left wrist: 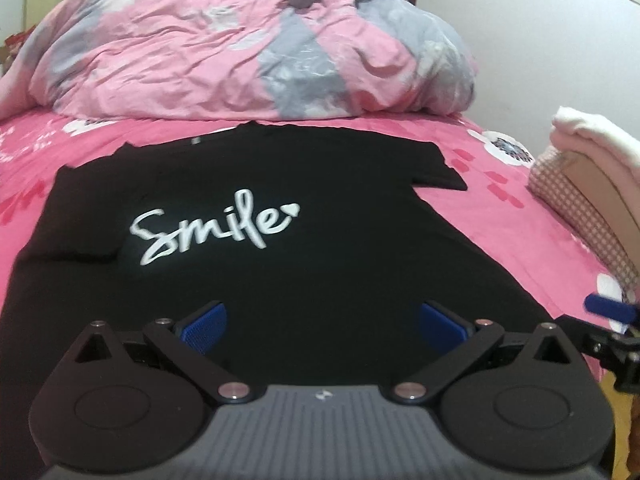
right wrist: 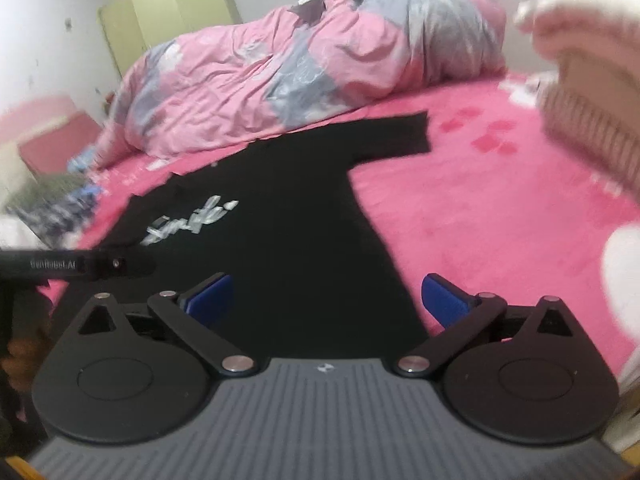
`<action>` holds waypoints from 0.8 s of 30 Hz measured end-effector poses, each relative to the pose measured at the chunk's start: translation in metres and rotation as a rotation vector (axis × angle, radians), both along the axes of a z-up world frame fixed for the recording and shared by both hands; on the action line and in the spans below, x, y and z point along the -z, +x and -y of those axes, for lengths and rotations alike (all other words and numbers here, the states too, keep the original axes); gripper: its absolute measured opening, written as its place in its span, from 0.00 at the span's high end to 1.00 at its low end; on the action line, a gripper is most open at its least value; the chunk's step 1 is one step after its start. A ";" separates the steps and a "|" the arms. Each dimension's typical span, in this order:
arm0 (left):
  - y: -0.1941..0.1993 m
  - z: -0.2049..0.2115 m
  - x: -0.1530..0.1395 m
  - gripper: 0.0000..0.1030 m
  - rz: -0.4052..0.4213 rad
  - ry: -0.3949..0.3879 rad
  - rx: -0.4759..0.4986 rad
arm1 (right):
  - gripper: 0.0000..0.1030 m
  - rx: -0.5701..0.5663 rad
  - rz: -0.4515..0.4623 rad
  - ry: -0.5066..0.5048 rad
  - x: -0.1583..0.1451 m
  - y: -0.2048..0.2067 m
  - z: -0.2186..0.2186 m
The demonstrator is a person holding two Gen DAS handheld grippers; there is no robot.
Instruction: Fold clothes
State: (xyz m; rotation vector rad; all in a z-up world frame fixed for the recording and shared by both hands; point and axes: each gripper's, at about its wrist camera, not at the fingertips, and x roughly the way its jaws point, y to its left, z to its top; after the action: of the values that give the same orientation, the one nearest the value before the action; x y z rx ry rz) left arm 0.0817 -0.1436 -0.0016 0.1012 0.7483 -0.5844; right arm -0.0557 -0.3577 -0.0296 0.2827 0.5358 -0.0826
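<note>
Jaws on both of my grippers stand wide apart with nothing between the blue pads. From the left gripper [left wrist: 322,322] I look up the length of the black T-shirt [left wrist: 248,272], which lies flat on the pink bed sheet [left wrist: 500,220] with its white "Smile" print [left wrist: 216,230] facing up. Its hem is nearest me and its collar is far off, by the bunched pink-and-grey duvet [left wrist: 240,48], so the long axis runs straight away from the jaws. The shirt's sleeve on my left seems turned in over the body, while the one on my right lies spread out on the sheet; I judge it partly folded, though that crease could also be a stray wrinkle.

My right gripper [right wrist: 324,298] hangs over the shirt's right-hand edge near the hem, one pad above black cloth and the other above the bare sheet. That makes it the nearer tool for the outspread sleeve [right wrist: 396,132], which lies ahead of it. The left one is centred over the lower body of the shirt.

No real containers show. At the far right sits a stack of pale folded cloth [left wrist: 592,144] on something checked; what lies under it I cannot tell.
</note>
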 end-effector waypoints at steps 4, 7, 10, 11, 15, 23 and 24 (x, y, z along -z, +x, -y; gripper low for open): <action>0.005 0.018 0.000 0.00 -0.001 -0.019 0.021 | 0.01 0.011 0.037 -0.150 -0.002 -0.006 0.000; 0.008 0.032 0.000 0.00 -0.003 -0.058 0.081 | 0.01 -0.008 0.083 -0.188 -0.005 -0.007 0.011; 0.010 0.051 0.000 0.00 0.025 -0.040 0.122 | 0.01 -0.054 0.128 -0.222 -0.013 -0.002 0.026; 0.012 0.059 0.000 0.00 0.042 -0.030 0.137 | 0.01 -0.060 0.144 -0.225 -0.017 0.004 0.035; 0.018 0.091 0.003 0.00 0.083 -0.019 0.211 | 0.01 -0.083 0.208 -0.240 -0.037 0.028 0.070; 0.044 0.167 0.019 0.00 0.261 0.021 0.293 | 0.01 -0.242 0.202 -0.158 -0.073 0.131 0.142; 0.050 0.179 0.020 0.00 0.287 0.032 0.302 | 0.01 -0.248 0.182 -0.142 -0.073 0.150 0.150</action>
State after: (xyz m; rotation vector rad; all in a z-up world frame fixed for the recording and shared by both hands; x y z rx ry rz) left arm 0.1313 -0.3229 -0.0218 0.3254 0.4649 -0.8255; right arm 0.0943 -0.5080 0.0437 0.0822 0.3786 0.1440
